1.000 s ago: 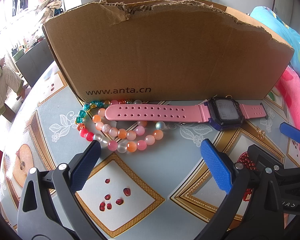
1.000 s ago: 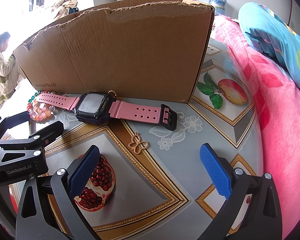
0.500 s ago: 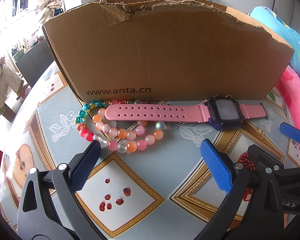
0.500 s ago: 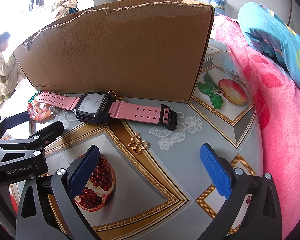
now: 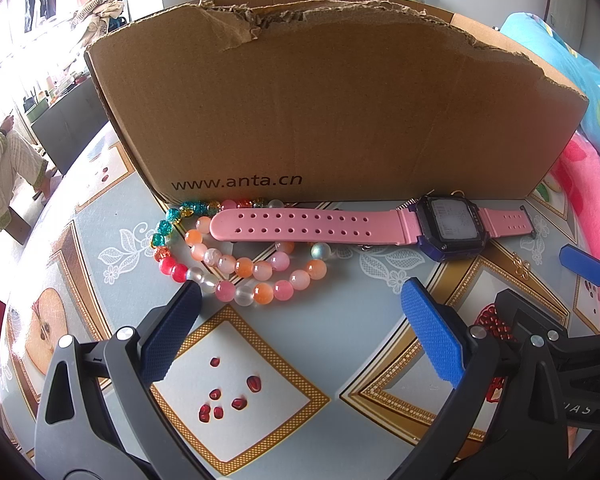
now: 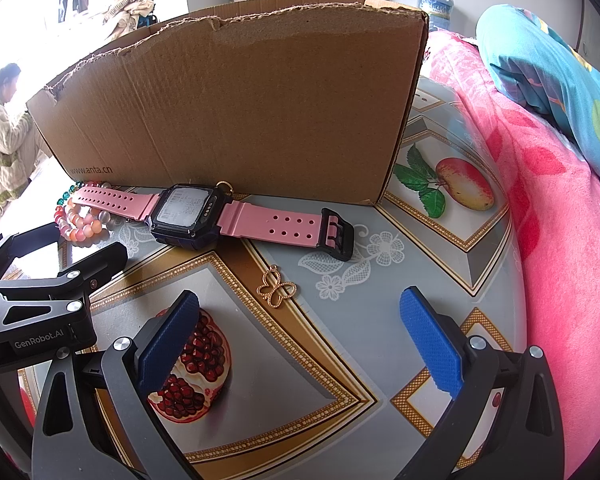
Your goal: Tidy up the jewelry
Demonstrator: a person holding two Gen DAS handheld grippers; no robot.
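Starting cold: both tongs gape empty over the table [image 6: 380, 344]. Left gripper [image 5: 300, 320] has the bead bracelet [image 5: 240, 268] just ahead of its tips, partly pinned under the pink watch [image 5: 312, 226] strap. Right gripper [image 6: 300, 320] has the butterfly charm [image 6: 277, 289] just ahead, between its fingers. Cardboard box [image 5: 320, 112] stands beyond both. Probably lift the watch first, else you drag the beads. Pinch the strap mid-length, low and square.
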